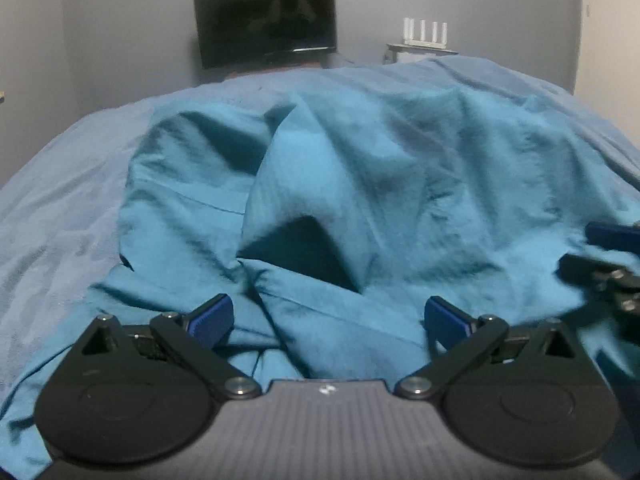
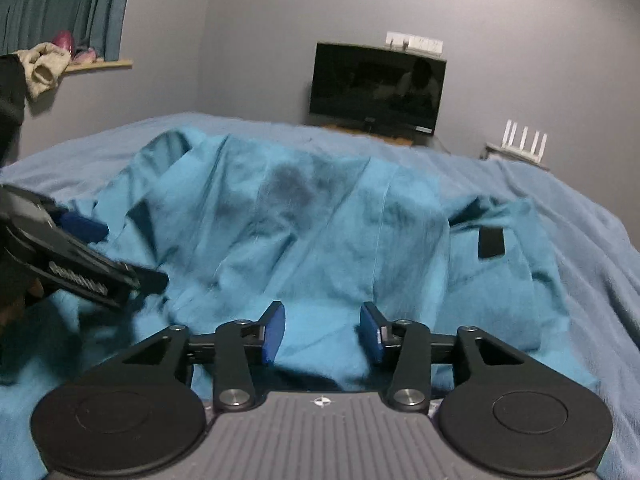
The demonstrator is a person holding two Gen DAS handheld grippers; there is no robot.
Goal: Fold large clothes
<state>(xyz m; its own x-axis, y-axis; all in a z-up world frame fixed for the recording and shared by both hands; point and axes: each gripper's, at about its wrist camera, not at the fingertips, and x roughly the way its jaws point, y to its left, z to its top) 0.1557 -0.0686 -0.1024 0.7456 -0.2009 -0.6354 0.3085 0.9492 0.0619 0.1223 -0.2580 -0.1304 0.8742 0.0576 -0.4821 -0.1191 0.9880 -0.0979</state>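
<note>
the left tool (image 1: 328, 318) is seen with its blue-padded jaws spread wide over a raised ridge of cloth; nothing is pinched between them. the right tool (image 2: 323, 332) is held partly open, a fold of cloth lying in the gap, and no pad is seen to press on it, so nothing is judged to be gripped. both tools are lowered close to the near edge of the large teal cotton garment (image 2: 304, 216), which is spread crumpled across the pale blue bed cover (image 2: 568, 216), with a sleeve-like part bunched to the right and a hollow tent of cloth near the middle. no clean fold is visible, no edges are aligned, and wrinkles run throughout. the task is therefore judged to be near its start: flattening and every fold are left to be done.
</note>
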